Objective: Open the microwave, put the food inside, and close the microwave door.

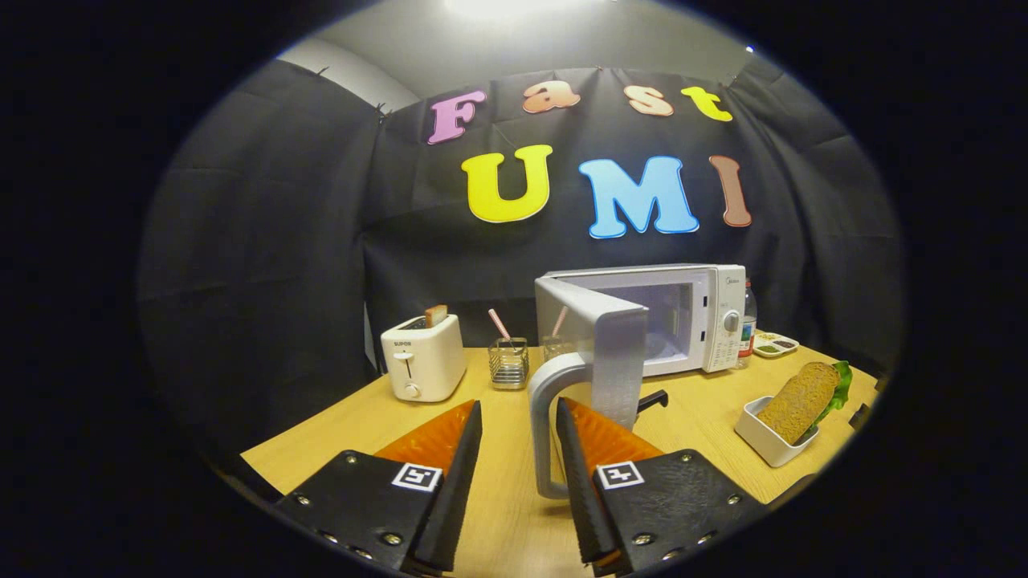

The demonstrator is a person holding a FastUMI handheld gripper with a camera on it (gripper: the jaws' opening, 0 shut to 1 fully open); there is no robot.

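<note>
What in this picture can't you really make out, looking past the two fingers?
- Microwave cavity: the swung-open door covers its left part in the gripper view.
- Gripper: open fingers flank the door handle; contact unclear.
- Small tray beside the microwave: contents too small.
- Sandwich in its white dish: filling mostly hidden by bread.

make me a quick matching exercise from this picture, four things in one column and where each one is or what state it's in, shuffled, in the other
Things:
1. microwave door
2. sandwich
3. toaster
4. gripper

States or places:
A. in a white dish, right of the fingers
B. open, with the door handle between its fingers
C. swung open toward the camera
D. left of the microwave, a slice of bread sticking up from it

Pairs: 1-C, 2-A, 3-D, 4-B
</note>
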